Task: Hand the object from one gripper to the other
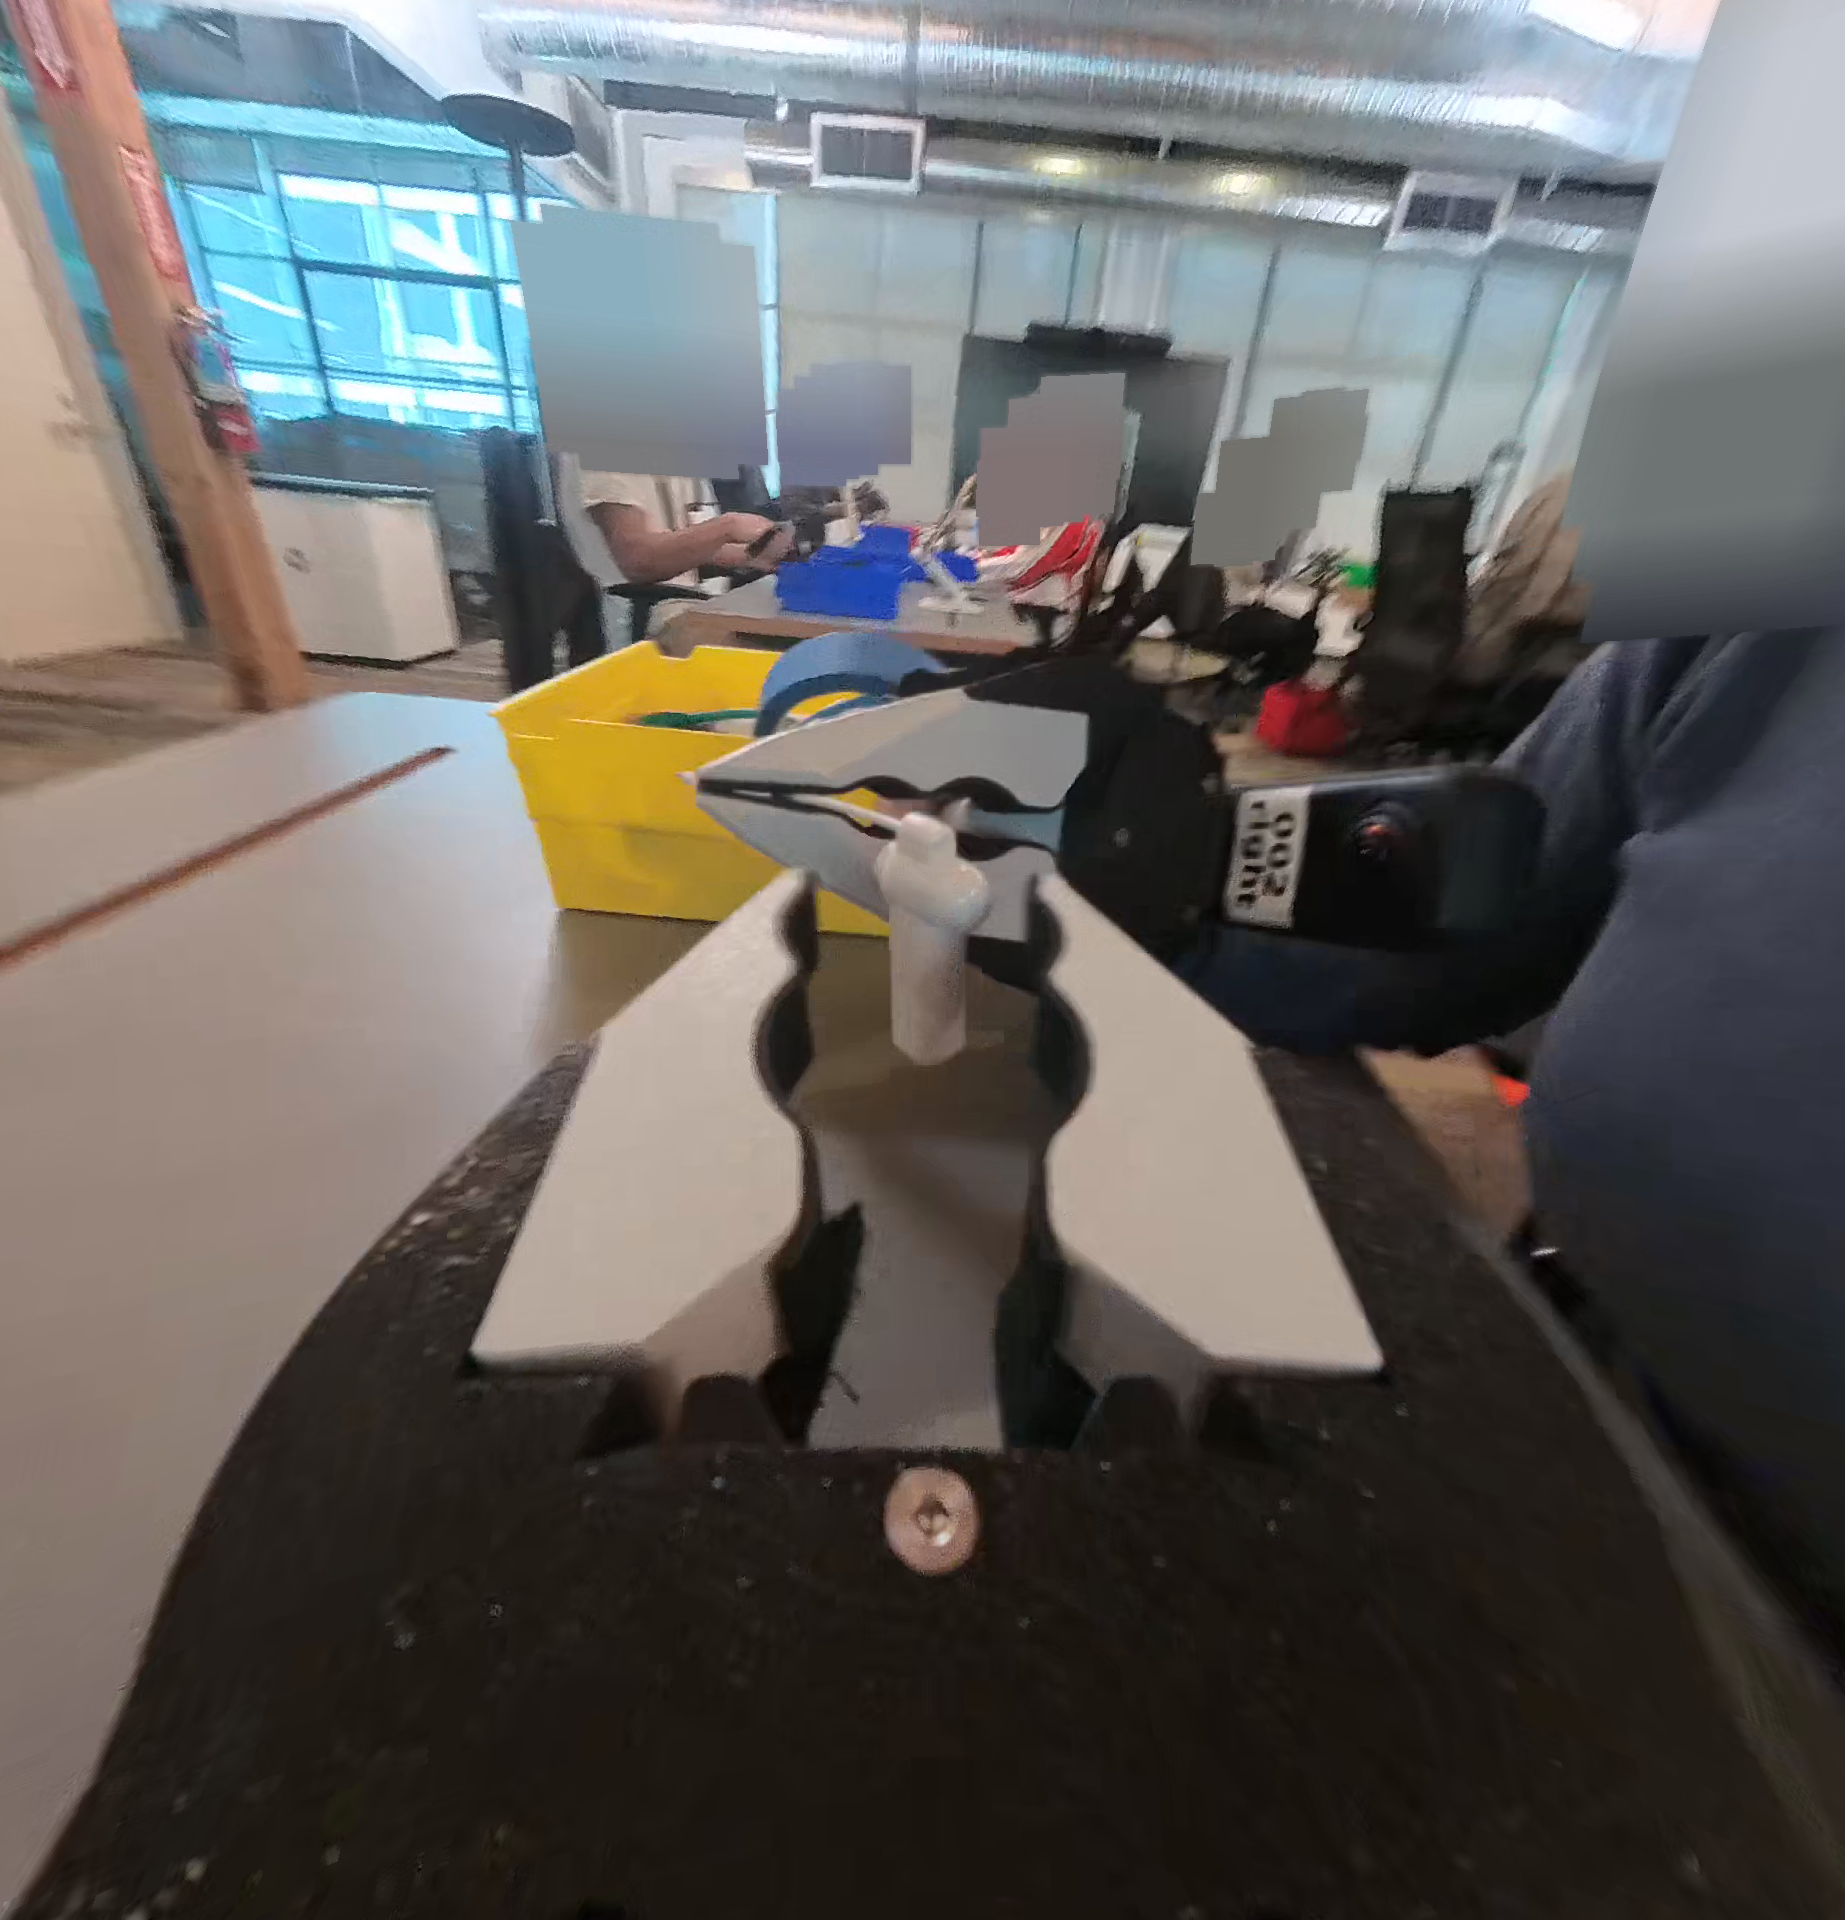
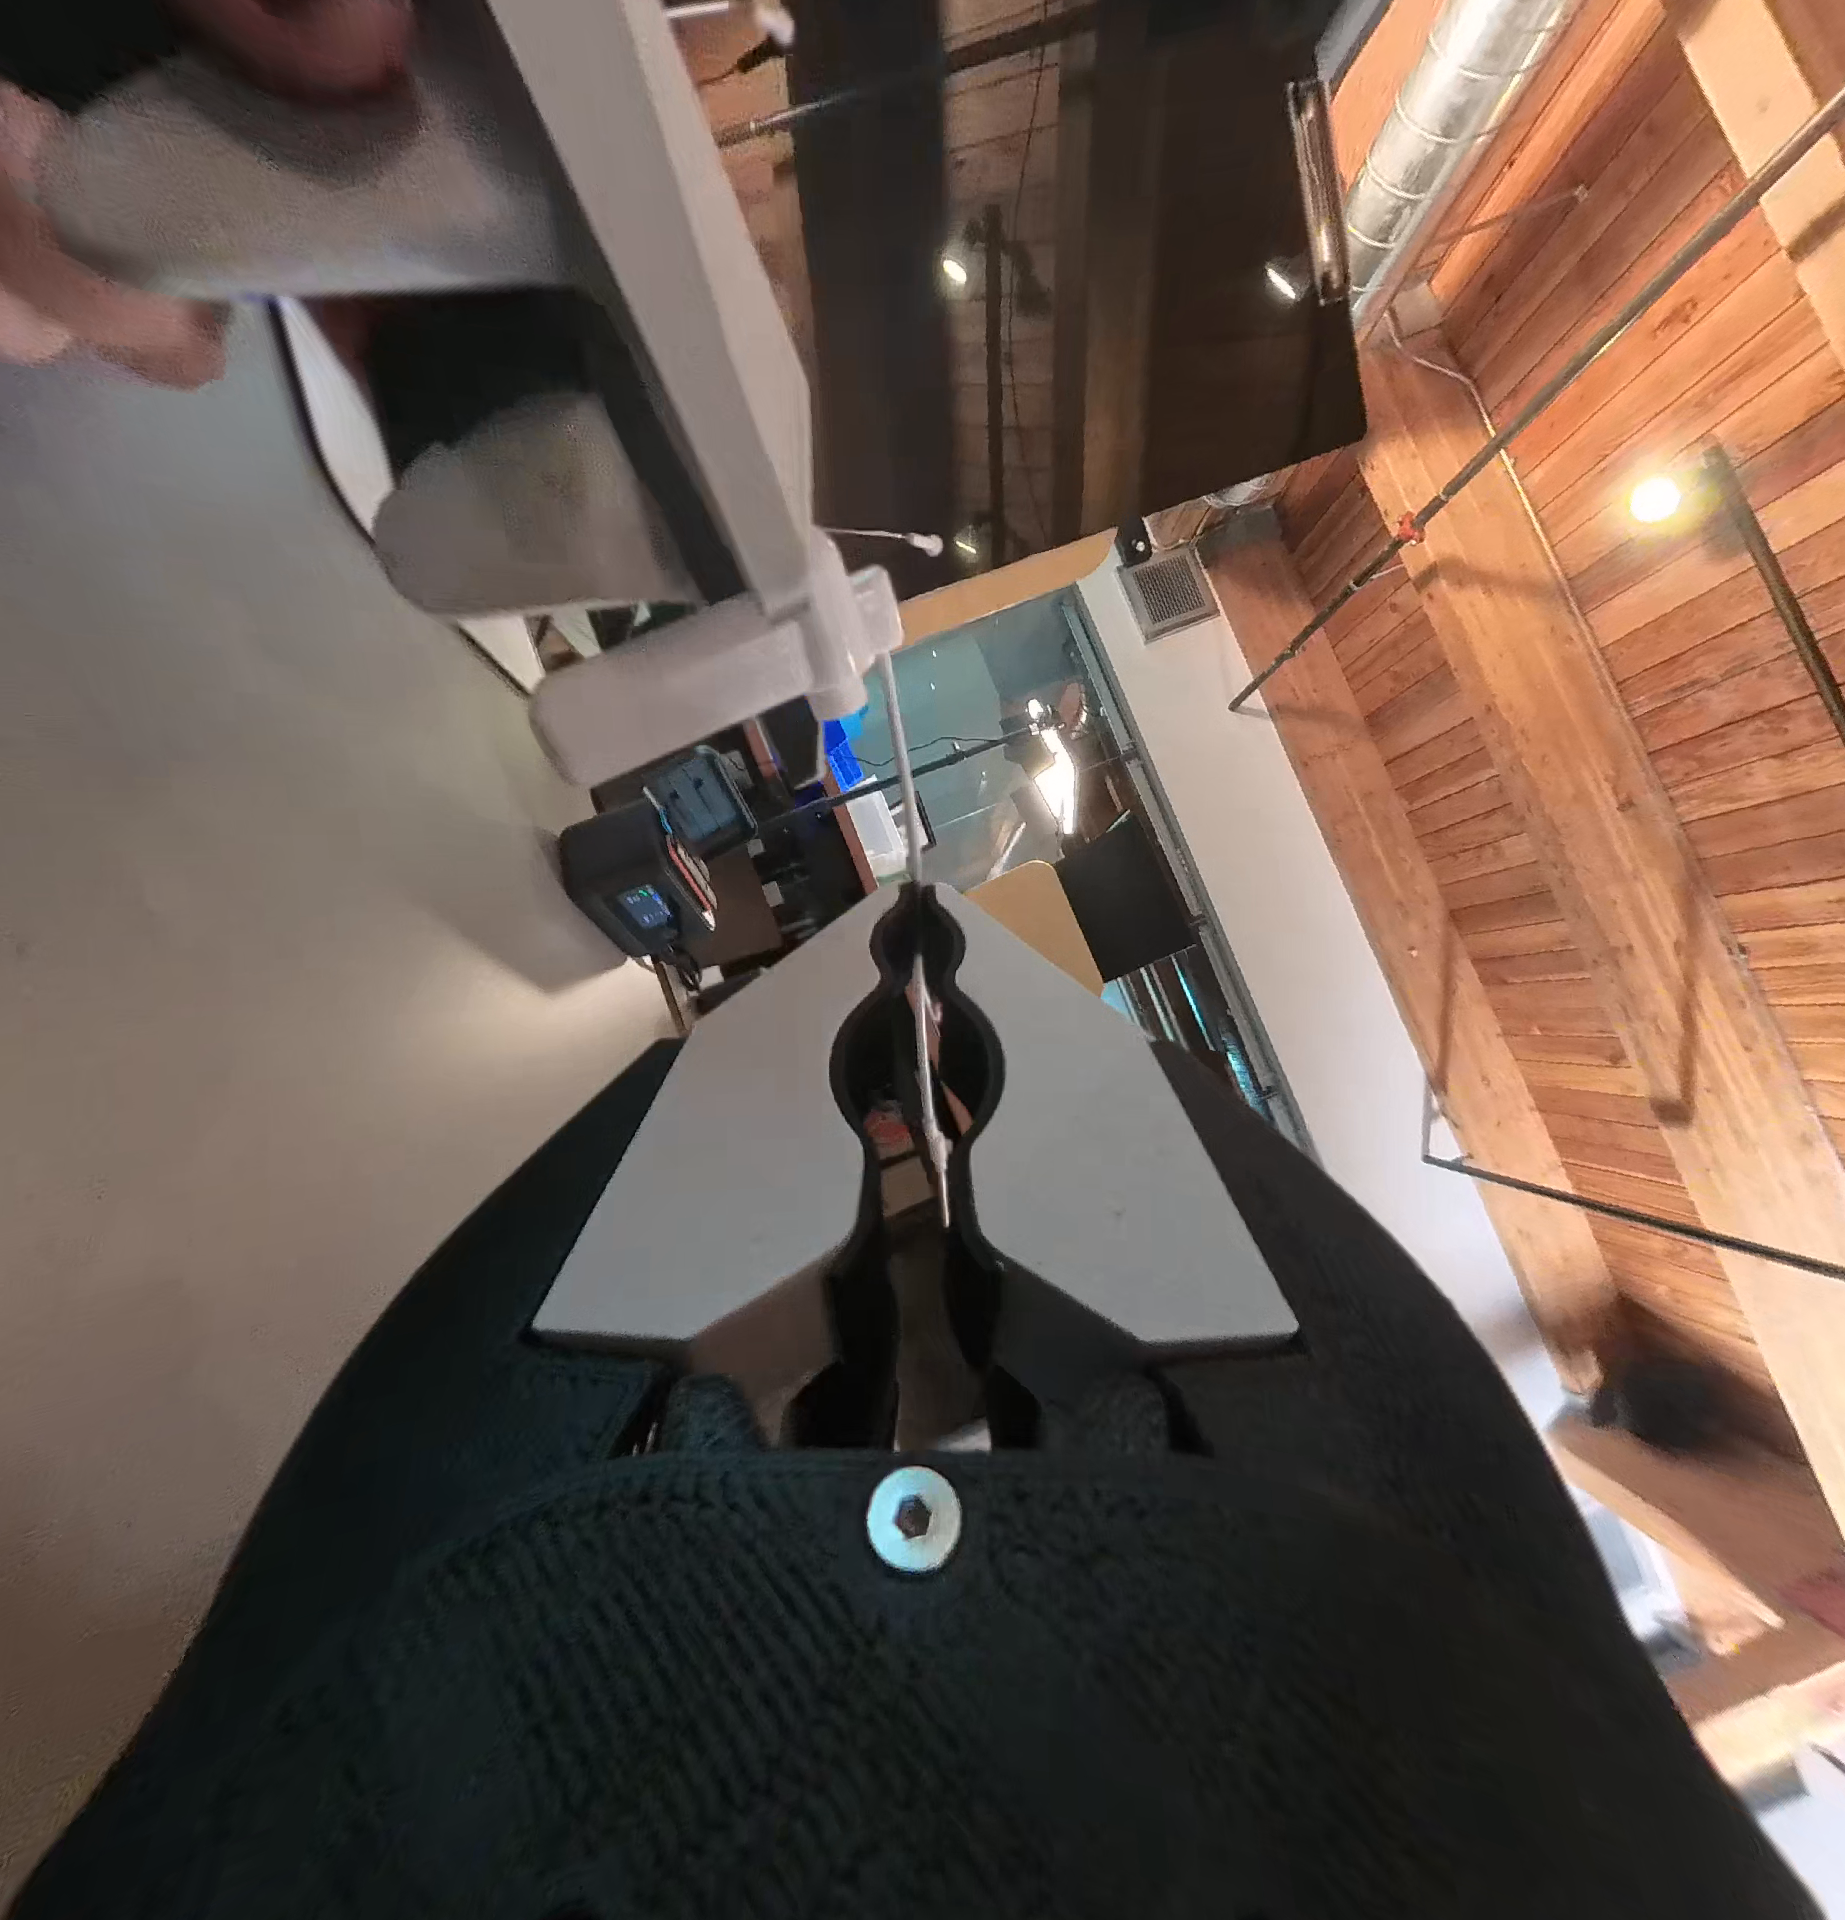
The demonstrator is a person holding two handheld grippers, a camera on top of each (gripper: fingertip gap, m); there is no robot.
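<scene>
the right gripper is clamped on the thin cord of a white object, which hangs between the wide-parted, empty jaws of the left gripper. best to close on its body squarely before the right lets go. far left on the desk, a yellow bin holds blue tape – plus something green.

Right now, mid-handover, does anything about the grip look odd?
Yes. The right gripper pinches only the thin cord, so the white object dangles below, between the open fingers of the left gripper, not yet clamped.
</scene>
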